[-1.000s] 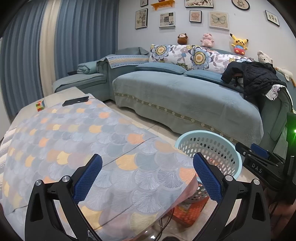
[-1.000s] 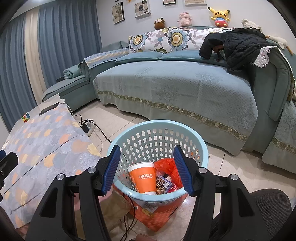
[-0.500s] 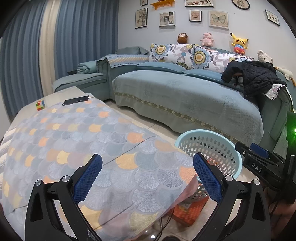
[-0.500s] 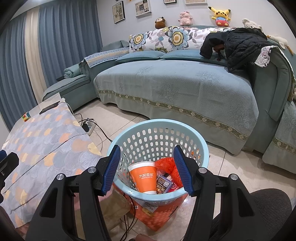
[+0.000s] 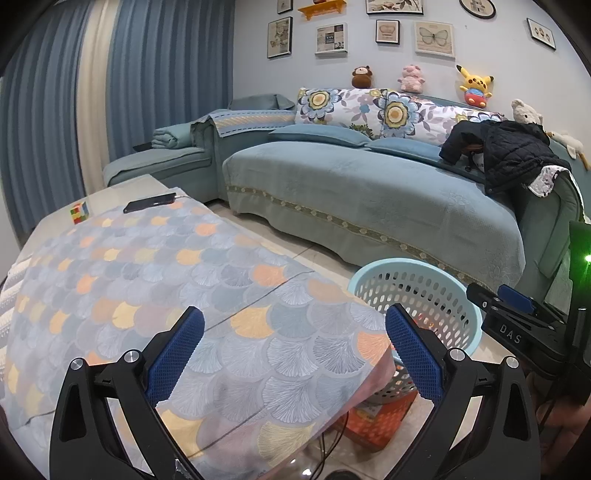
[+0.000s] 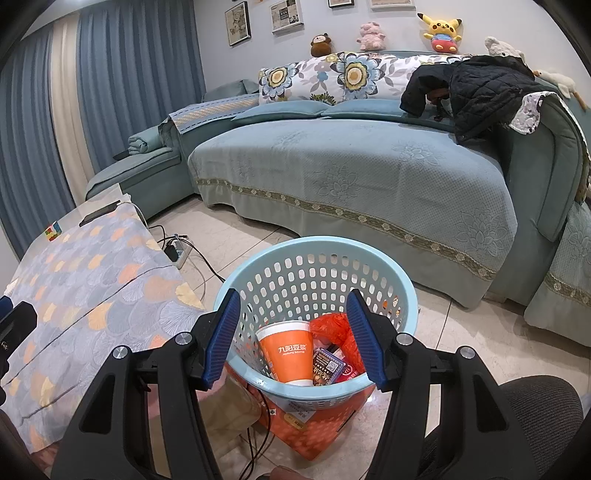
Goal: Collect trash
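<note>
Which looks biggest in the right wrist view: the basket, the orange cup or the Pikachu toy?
1. Blue basket
2. Orange cup, inside the basket
3. Pikachu toy; it sits far back on the sofa, so its small look may mislead.

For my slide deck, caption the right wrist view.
Open right tongs above the blue basket holding an orange cup and wrappers.

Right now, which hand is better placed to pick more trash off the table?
Left, probably. The left tool is open over the table; the right tool is open over the basket. No trash shows there, though.
</note>
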The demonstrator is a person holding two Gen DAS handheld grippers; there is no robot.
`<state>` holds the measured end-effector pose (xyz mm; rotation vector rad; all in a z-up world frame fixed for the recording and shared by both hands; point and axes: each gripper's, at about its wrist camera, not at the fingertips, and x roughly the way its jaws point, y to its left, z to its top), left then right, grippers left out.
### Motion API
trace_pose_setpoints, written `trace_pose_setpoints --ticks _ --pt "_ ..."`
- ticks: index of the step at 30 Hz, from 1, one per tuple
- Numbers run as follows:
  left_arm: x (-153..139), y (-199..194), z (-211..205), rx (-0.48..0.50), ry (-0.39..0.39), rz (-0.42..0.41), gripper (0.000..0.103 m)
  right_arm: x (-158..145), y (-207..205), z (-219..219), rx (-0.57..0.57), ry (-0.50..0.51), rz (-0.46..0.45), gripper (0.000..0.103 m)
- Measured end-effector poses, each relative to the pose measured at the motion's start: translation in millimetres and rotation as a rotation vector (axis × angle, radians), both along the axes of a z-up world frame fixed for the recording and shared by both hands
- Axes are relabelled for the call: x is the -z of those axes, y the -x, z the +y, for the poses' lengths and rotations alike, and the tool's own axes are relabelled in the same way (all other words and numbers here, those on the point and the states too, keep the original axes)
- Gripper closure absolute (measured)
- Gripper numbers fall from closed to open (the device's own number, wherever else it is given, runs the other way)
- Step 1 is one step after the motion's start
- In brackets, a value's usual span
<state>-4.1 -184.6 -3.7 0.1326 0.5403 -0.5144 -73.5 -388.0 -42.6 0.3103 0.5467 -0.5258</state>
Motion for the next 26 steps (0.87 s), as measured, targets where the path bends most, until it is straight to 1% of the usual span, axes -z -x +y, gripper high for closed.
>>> trace_pose_setpoints --ticks 2,7,12,16,21,26 --pt "-0.2 0.2 0.4 -0.005 0.005 -0.001 0.008 0.1 -0.2 -0.1 0.001 0.0 0.0 0.047" --pt "-1.2 4.8 1.1 -0.008 0.059 0.002 0.008 0.0 -0.2 -0.6 -0.001 0.0 0.0 0.047" --pt "1.3 7.7 2.4 -0.011 0.069 -0.004 0.008 0.1 -0.4 -0.7 0.001 0.0 0.001 0.047" --pt "-0.1 8.7 8.8 -0.029 0.095 -0.032 0.007 -0.3 0.6 -1.0 0.003 0.0 -0.002 0.043" --pt "-1.0 5.7 9.1 -0.037 0.08 -0.024 0.008 -0.6 1.7 -1.0 0.001 0.001 -0.001 0.043" --pt "-2.3 7.8 7.8 -0.025 0.061 -0.052 0.008 -0.6 2.1 -1.4 -0.001 0.002 0.0 0.042"
